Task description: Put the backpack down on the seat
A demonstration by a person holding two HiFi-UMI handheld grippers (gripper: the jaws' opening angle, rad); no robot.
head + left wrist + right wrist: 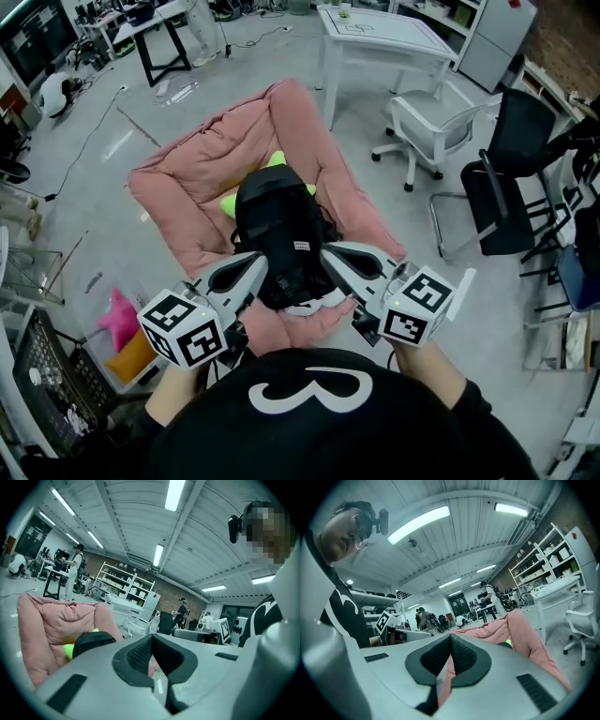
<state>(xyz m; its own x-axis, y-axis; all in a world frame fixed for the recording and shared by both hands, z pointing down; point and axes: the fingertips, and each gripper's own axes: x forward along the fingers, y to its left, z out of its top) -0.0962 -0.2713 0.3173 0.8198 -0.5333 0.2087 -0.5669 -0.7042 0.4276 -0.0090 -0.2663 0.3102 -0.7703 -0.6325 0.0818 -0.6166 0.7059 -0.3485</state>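
Note:
A black backpack (277, 225) lies on the pink cushioned seat (197, 178) on the floor, over a yellow-green item (230, 202). My left gripper (255, 265) sits against the pack's near left side and my right gripper (330, 253) against its near right side. In the left gripper view the left gripper (152, 637) is shut, pads together, with the backpack (93, 641) and seat (47, 620) beyond to the left. In the right gripper view the right gripper (450, 639) is shut too, pink seat (520, 630) showing past it. I see nothing clamped in either.
A white office chair (427, 127) and white table (375, 33) stand beyond the seat at the right. Black chairs (506, 187) line the right side. A pink object (117, 319) and a wire crate (47, 394) sit at the near left. People stand in the background.

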